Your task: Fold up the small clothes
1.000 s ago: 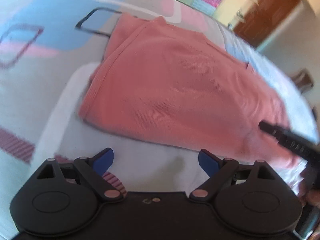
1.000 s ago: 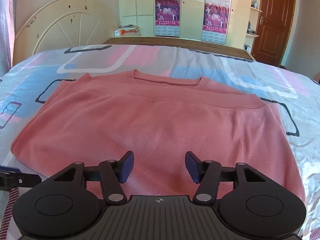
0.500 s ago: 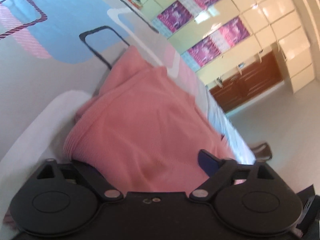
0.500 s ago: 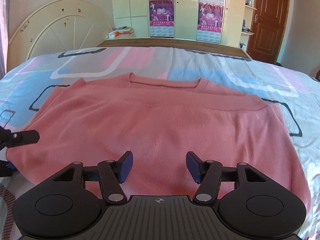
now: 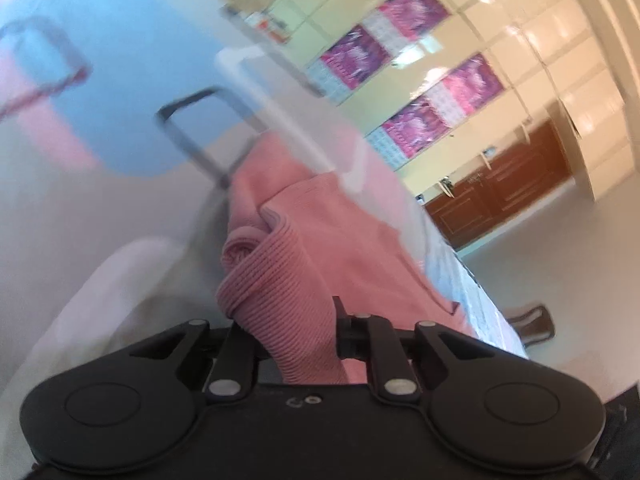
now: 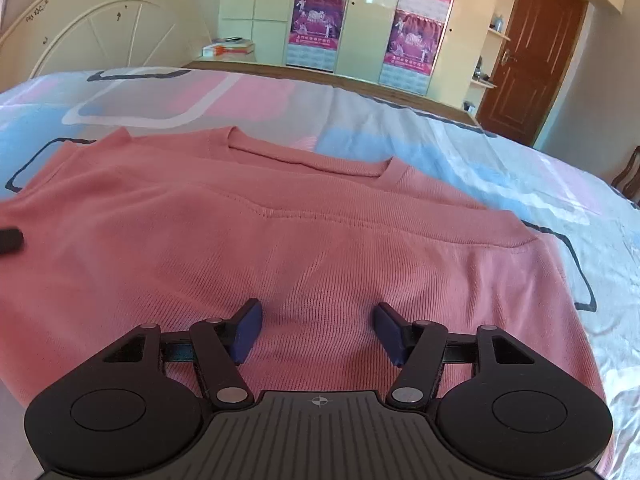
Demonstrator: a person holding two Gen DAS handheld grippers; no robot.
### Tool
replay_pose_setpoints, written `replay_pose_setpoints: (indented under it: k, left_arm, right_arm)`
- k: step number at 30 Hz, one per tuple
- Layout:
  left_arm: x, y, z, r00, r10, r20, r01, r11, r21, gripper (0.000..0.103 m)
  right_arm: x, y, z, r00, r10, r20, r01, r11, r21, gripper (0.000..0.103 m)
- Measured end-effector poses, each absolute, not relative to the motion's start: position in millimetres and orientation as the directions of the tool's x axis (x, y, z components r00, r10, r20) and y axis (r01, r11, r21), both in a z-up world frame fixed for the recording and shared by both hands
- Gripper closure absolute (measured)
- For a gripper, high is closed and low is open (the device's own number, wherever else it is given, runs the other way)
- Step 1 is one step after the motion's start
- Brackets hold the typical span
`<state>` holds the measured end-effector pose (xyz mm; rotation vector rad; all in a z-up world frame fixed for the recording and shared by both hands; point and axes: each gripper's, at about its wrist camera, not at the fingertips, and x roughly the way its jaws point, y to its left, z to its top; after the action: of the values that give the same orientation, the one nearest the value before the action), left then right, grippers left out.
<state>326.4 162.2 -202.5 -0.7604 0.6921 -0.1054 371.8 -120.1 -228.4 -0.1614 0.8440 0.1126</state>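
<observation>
On the patterned bed (image 6: 460,152) the pink sweater (image 6: 280,240) lies spread flat, my left hand-held gripper (image 5: 286,332) closing and pinching its bunched left edge, my right hand-held gripper (image 6: 316,328) spreading just above the near hem, nothing between its jaws.
</observation>
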Motion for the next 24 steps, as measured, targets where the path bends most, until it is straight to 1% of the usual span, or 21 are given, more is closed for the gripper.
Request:
replay_pose_setpoints:
  k: [4,7,10,13,17,20,22,24]
  left_arm:
    - [331,132,-161,0.793,-0.320,-0.519,-0.049,0.815,-0.578,0.089]
    - [340,95,-131,0.789,-0.342,-0.510,0.054,0.866,-0.496,0.089]
    - [351,39,-110,0.771,-0.381,-0.511,0.180,0.899,-0.400,0.089]
    - [358,-24,-101,0.722,-0.462,-0.515,0.307,0.881,-0.359,0.089]
    - [356,-105,-118,0.622,-0.553,-0.554,0.446,0.832,-0.330,0.089]
    - [342,-155,-150,0.535,-0.556,-0.636,0.512,0.812,-0.280,0.088]
    - [328,-172,-166,0.492,-0.546,-0.678,0.554,0.797,-0.240,0.084]
    - [314,-171,-175,0.478,-0.541,-0.692,0.568,0.791,-0.226,0.075]
  right_arm:
    - [373,-131,-225,0.655,0.087,-0.751,-0.167,0.985,-0.032,0.040]
    - [373,-149,-214,0.659,0.156,-0.736,-0.164,0.985,0.062,0.040]
    - [369,-173,-199,0.683,0.196,-0.703,-0.133,0.981,0.143,0.040]
    - [362,-213,-186,0.702,0.212,-0.680,-0.096,0.974,0.205,0.040]
    - [346,-275,-176,0.721,0.179,-0.669,-0.015,0.970,0.244,0.040]
    - [334,-319,-175,0.719,0.143,-0.680,0.051,0.965,0.258,0.040]
    - [327,-345,-175,0.713,0.119,-0.691,0.087,0.963,0.256,0.040]
    - [323,-361,-175,0.706,0.129,-0.697,0.103,0.954,0.281,0.040]
